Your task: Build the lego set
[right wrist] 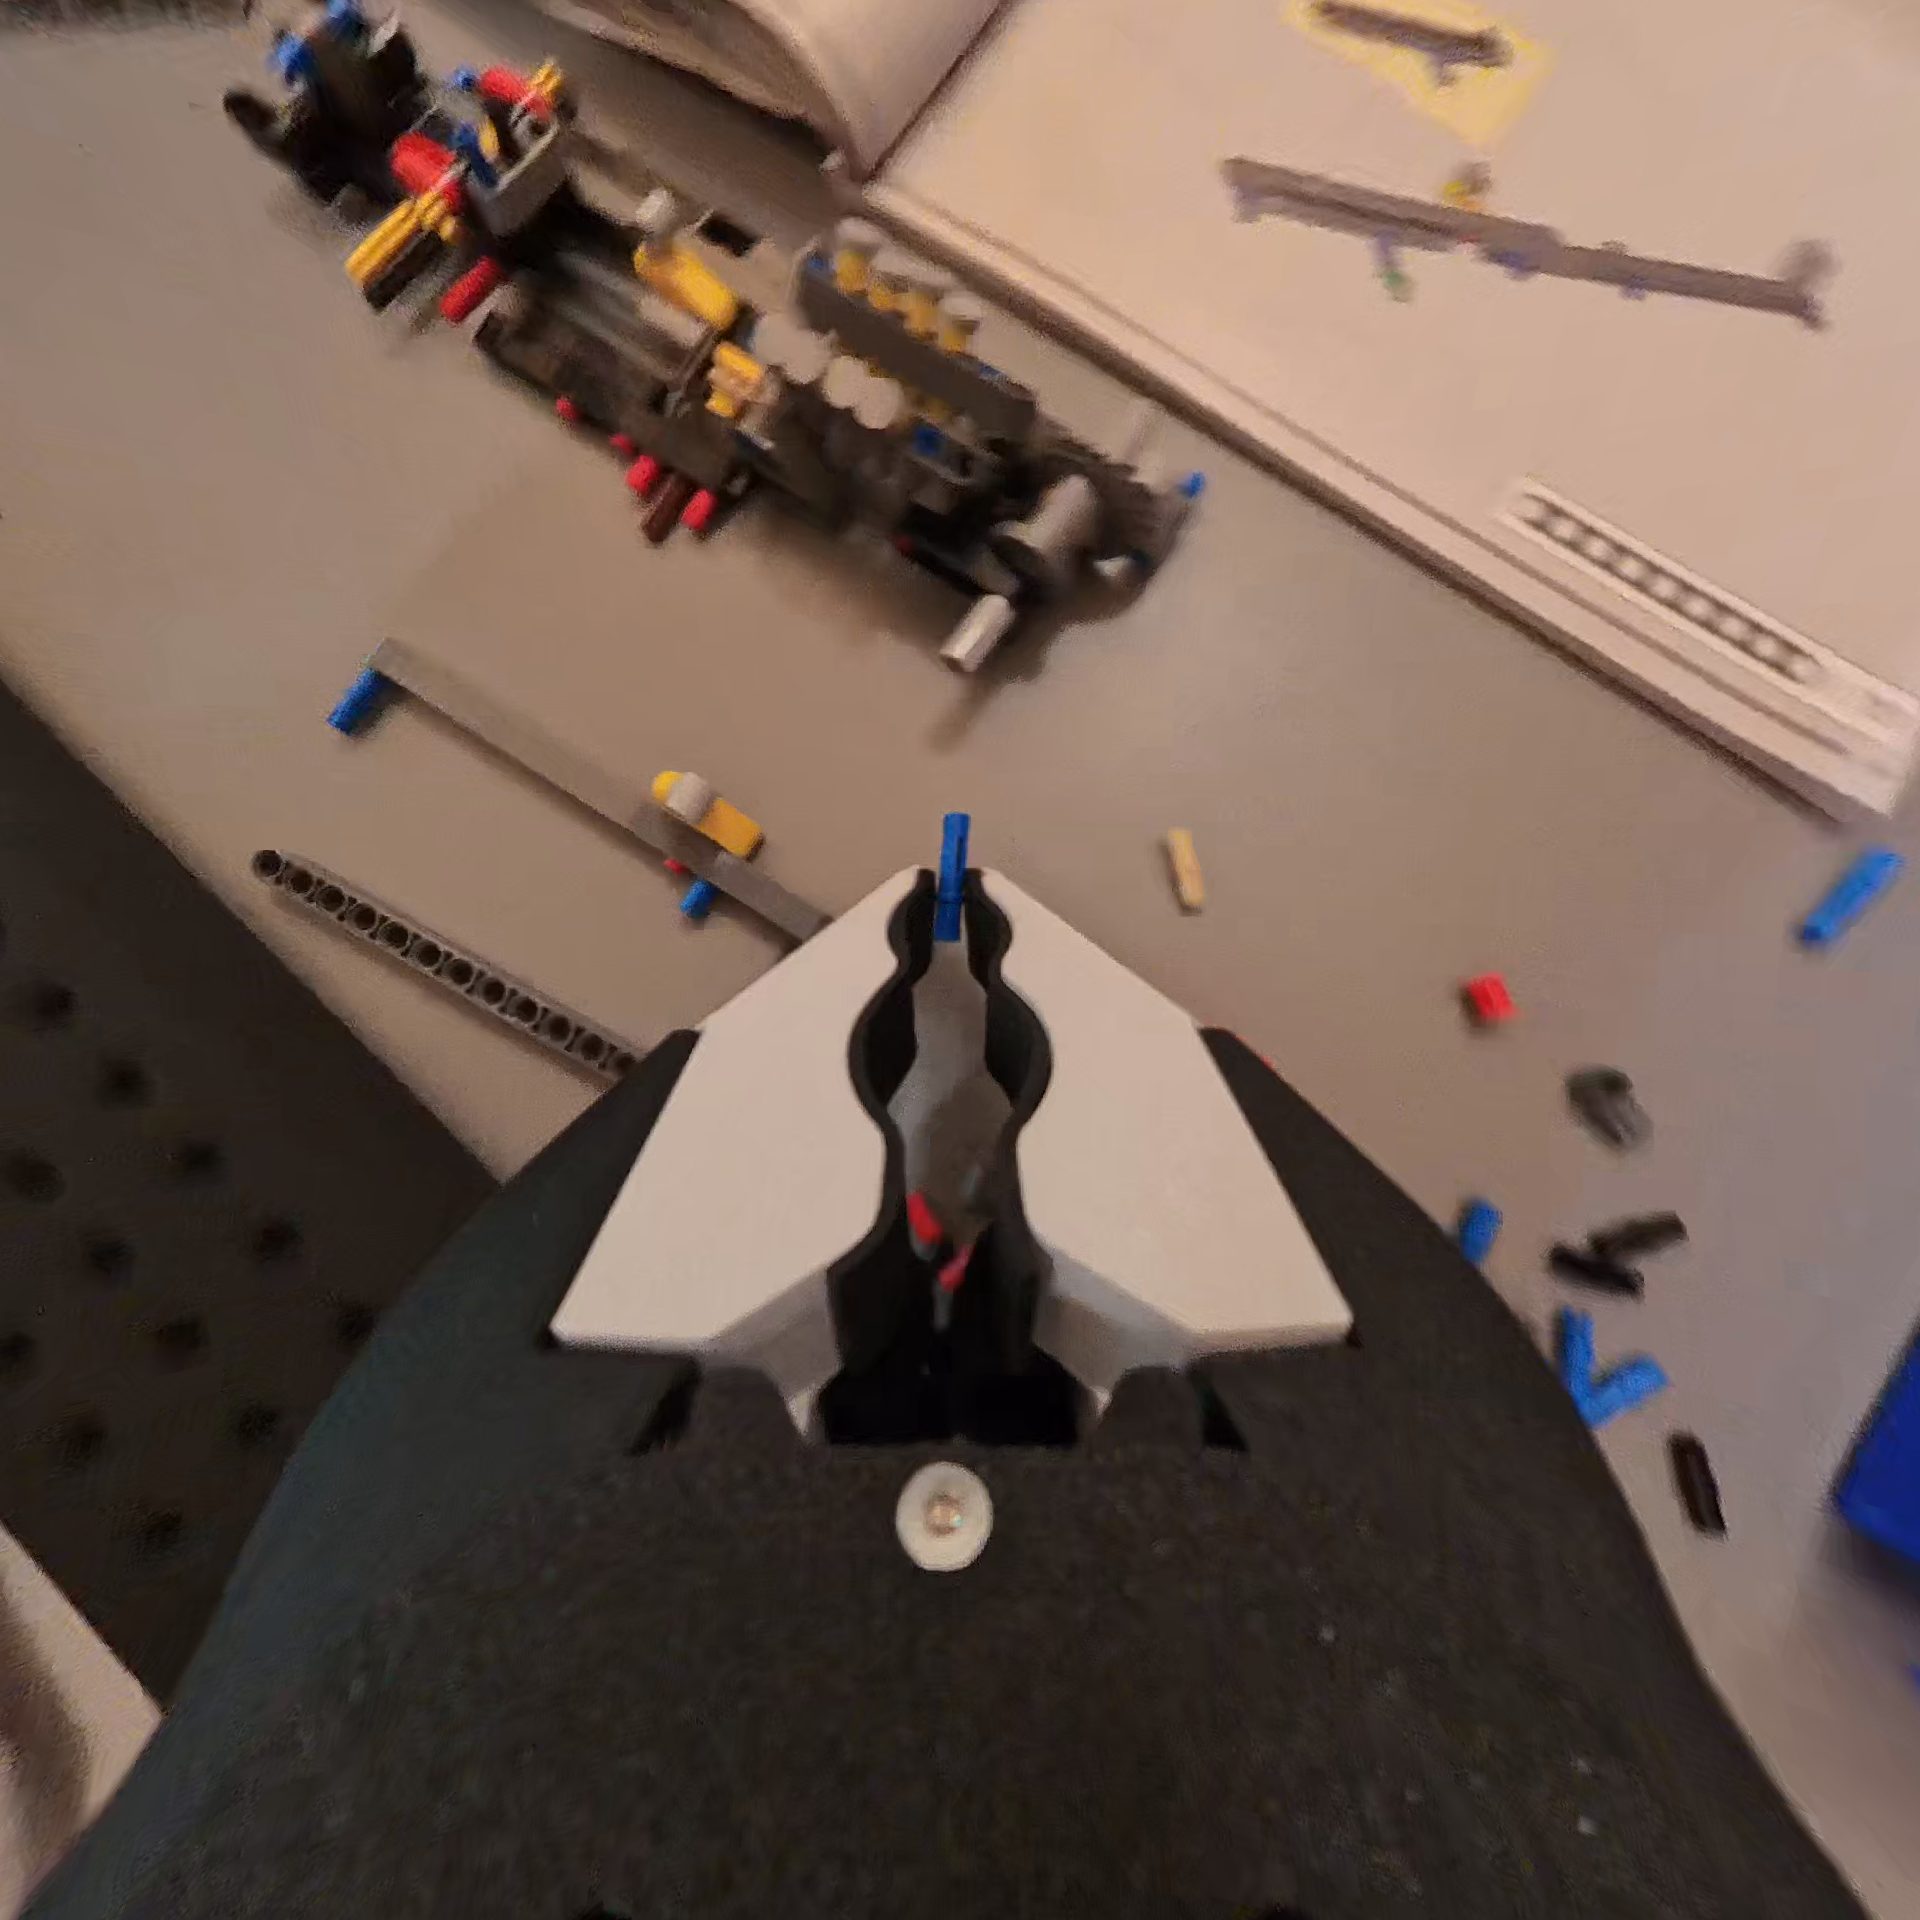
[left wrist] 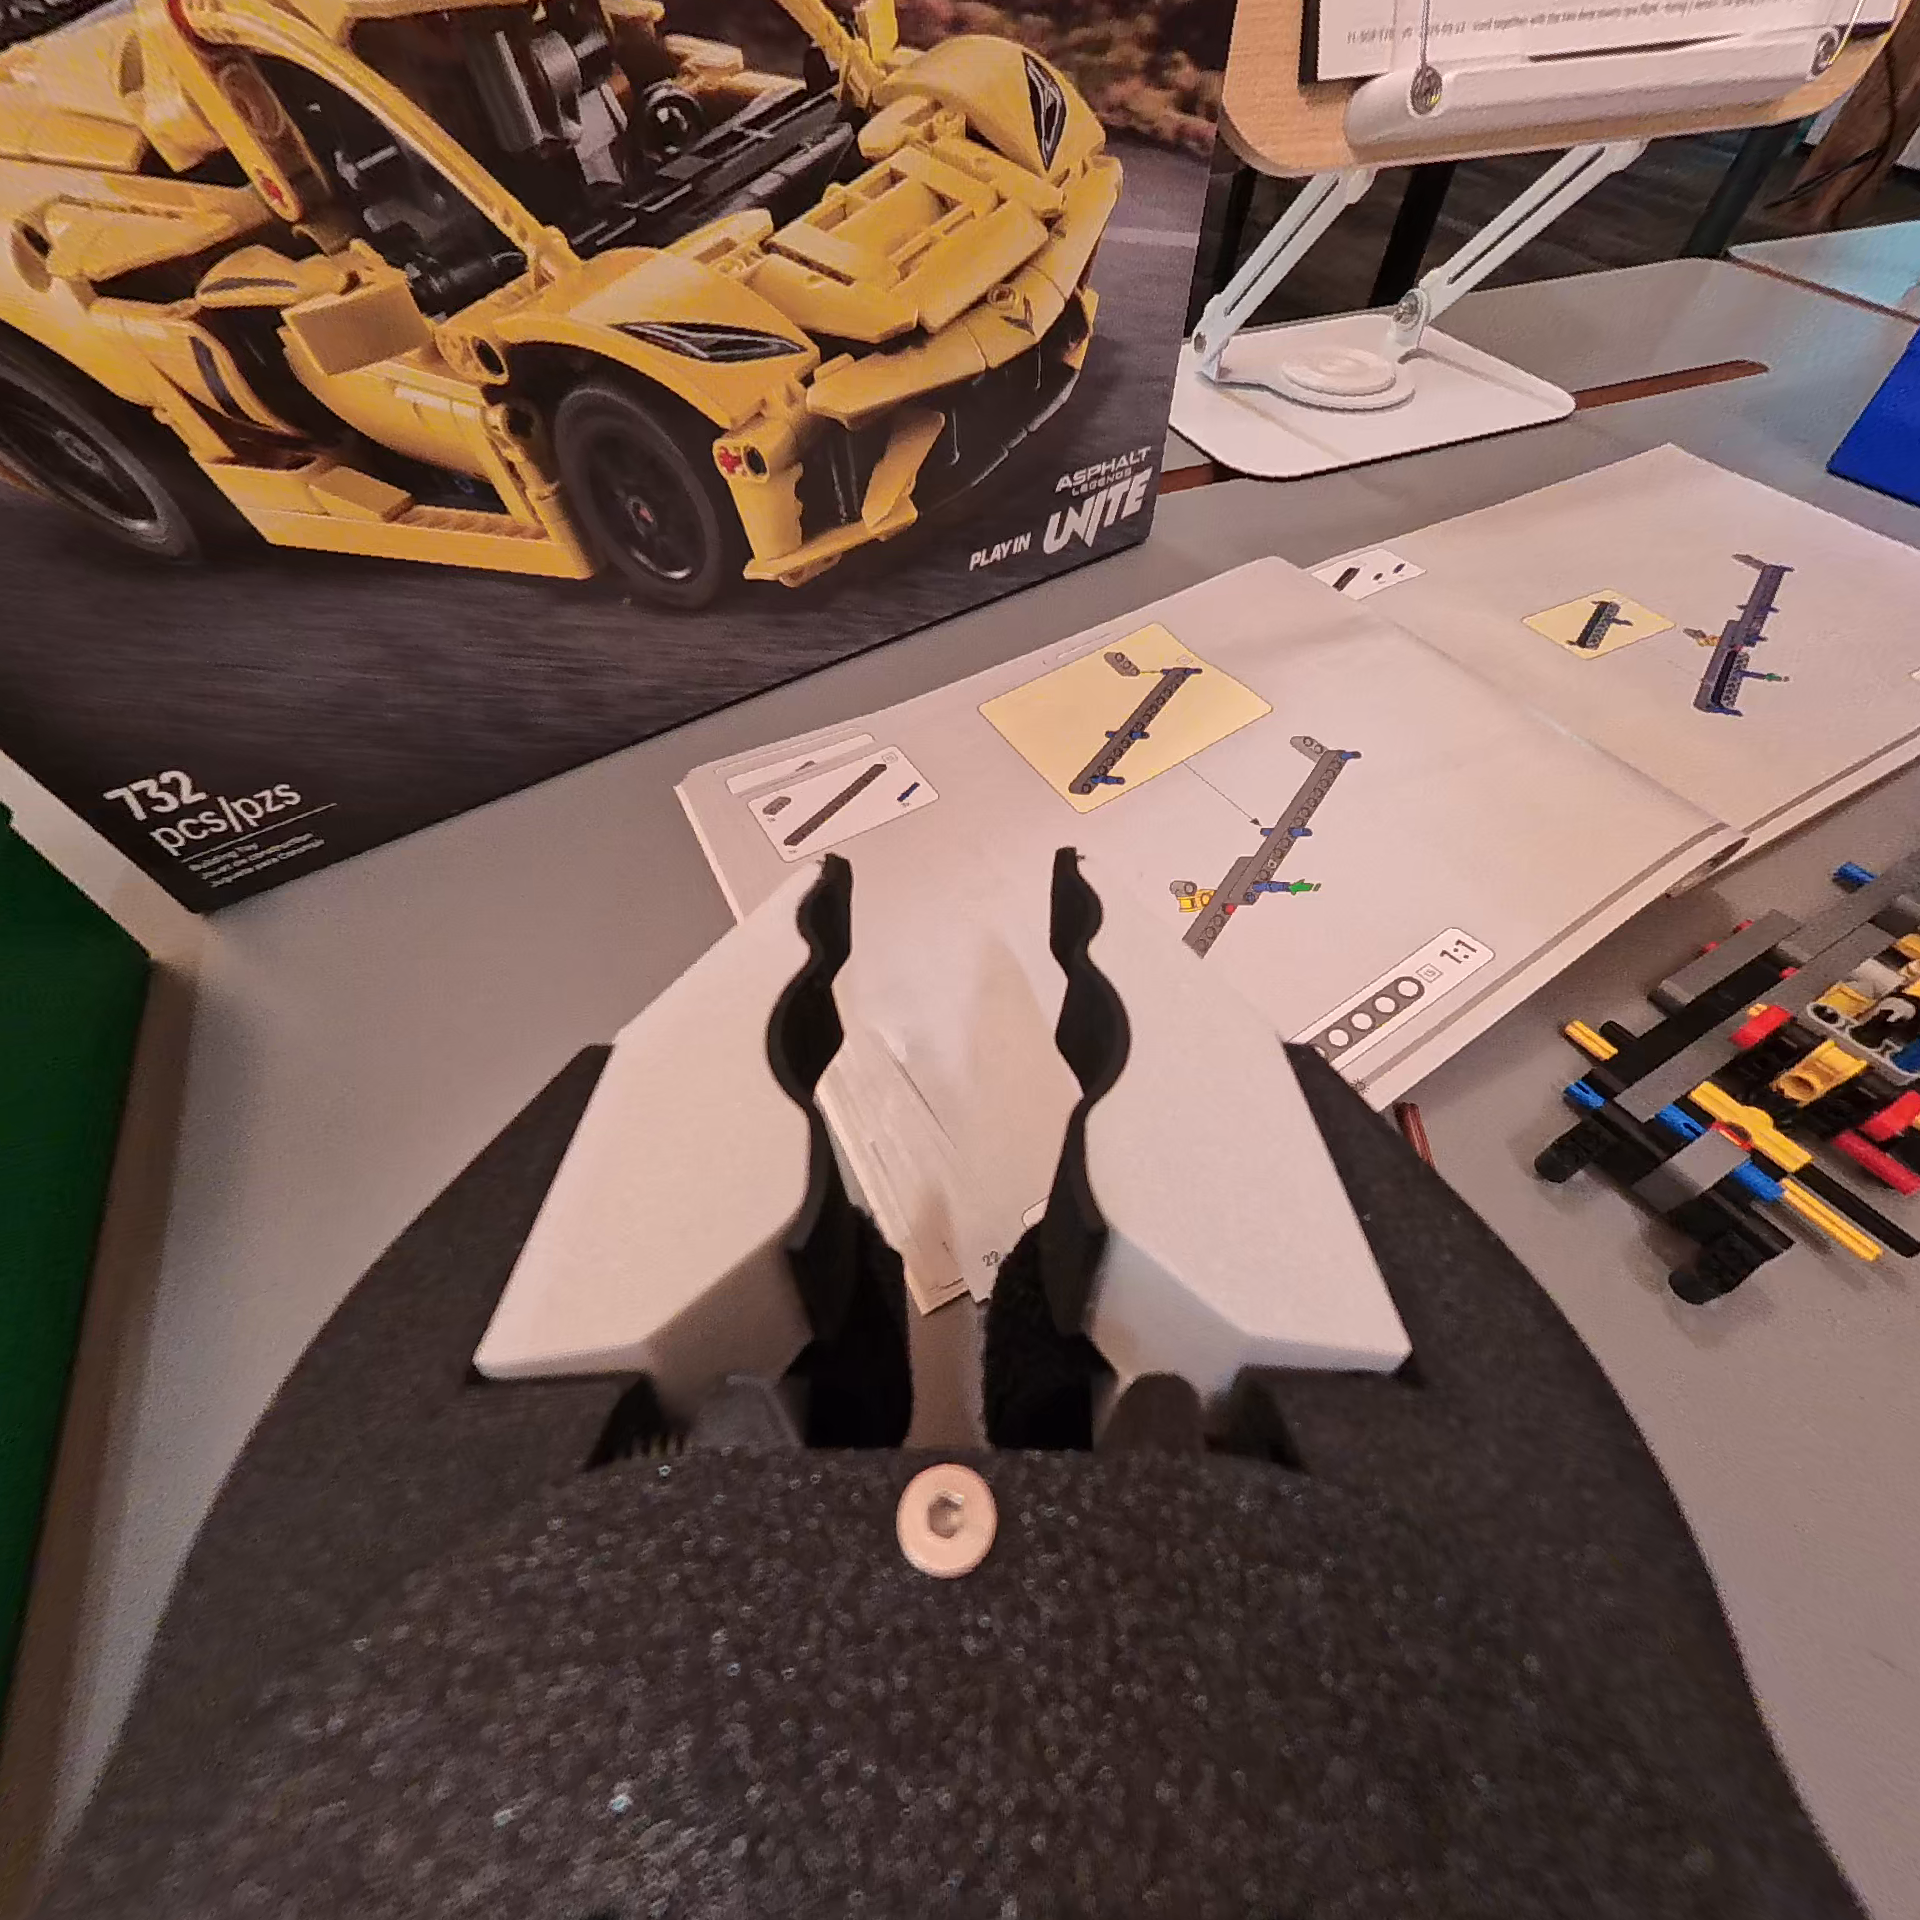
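My left gripper (left wrist: 951,868) is open and empty, hovering over the left page of the open instruction booklet (left wrist: 1299,790). My right gripper (right wrist: 948,883) is shut on a small blue pin (right wrist: 952,868), which stands up between the fingertips above the table. A grey beam with blue pins and a yellow piece (right wrist: 582,784) lies just left of the right gripper. A long dark grey holed beam (right wrist: 436,961) lies nearer, to its left. The partly built chassis (right wrist: 790,384) lies farther back; it also shows in the left wrist view (left wrist: 1766,1091).
The set's box (left wrist: 540,416) stands at the back left. A white stand (left wrist: 1382,353) holds a wooden board behind the booklet. Loose small pieces lie at the right: tan pin (right wrist: 1182,871), red piece (right wrist: 1488,1000), blue pins (right wrist: 1851,896), black pieces (right wrist: 1610,1257). A perforated black mat (right wrist: 156,1195) is at the left. Left tips to right tips: about 40 centimeters.
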Demonstrator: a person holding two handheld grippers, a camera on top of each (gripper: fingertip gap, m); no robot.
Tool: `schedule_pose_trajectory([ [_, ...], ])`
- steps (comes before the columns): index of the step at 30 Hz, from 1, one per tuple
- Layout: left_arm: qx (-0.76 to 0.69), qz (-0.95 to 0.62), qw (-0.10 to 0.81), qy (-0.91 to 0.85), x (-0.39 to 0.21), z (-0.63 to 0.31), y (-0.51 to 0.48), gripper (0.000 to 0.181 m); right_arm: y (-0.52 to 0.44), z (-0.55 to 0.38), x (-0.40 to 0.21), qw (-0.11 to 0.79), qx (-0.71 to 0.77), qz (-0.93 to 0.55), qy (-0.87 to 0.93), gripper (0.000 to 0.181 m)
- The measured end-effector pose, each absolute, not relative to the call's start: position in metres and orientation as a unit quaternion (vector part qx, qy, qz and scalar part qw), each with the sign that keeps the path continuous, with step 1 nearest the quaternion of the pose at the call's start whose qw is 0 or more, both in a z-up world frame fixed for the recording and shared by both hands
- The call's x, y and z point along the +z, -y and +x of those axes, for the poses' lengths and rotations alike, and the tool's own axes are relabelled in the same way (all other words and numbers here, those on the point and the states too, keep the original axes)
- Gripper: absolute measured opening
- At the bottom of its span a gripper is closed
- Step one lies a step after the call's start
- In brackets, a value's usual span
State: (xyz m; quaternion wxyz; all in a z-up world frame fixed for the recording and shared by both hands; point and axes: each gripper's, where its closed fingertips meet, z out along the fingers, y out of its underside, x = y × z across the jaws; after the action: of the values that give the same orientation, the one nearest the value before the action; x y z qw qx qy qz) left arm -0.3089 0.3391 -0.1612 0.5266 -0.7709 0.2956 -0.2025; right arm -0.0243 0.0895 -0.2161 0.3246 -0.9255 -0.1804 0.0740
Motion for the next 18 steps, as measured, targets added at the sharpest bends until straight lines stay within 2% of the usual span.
schedule_pose_trajectory([
  [6, -0.201, -0.77, 0.527, -0.3, -0.161, -0.308, -0.337, 0.037, -0.097, -0.045, -0.236, 0.285, 0.086, -0.928, 0.223, 0.004],
  [10, -0.192, -0.768, 0.528, -0.306, -0.162, -0.308, -0.337, 0.037, -0.092, -0.038, -0.222, 0.306, 0.102, -0.925, 0.2, 0.012],
  [13, -0.193, -0.769, 0.528, -0.306, -0.162, -0.308, -0.336, 0.037, -0.076, 0.01, -0.201, 0.354, 0.058, -0.923, 0.141, 0.009],
  [18, -0.199, -0.768, 0.524, -0.309, -0.162, -0.305, -0.335, 0.038, -0.037, 0.084, -0.211, 0.335, 0.035, -0.941, 0.024, 0.014],
])
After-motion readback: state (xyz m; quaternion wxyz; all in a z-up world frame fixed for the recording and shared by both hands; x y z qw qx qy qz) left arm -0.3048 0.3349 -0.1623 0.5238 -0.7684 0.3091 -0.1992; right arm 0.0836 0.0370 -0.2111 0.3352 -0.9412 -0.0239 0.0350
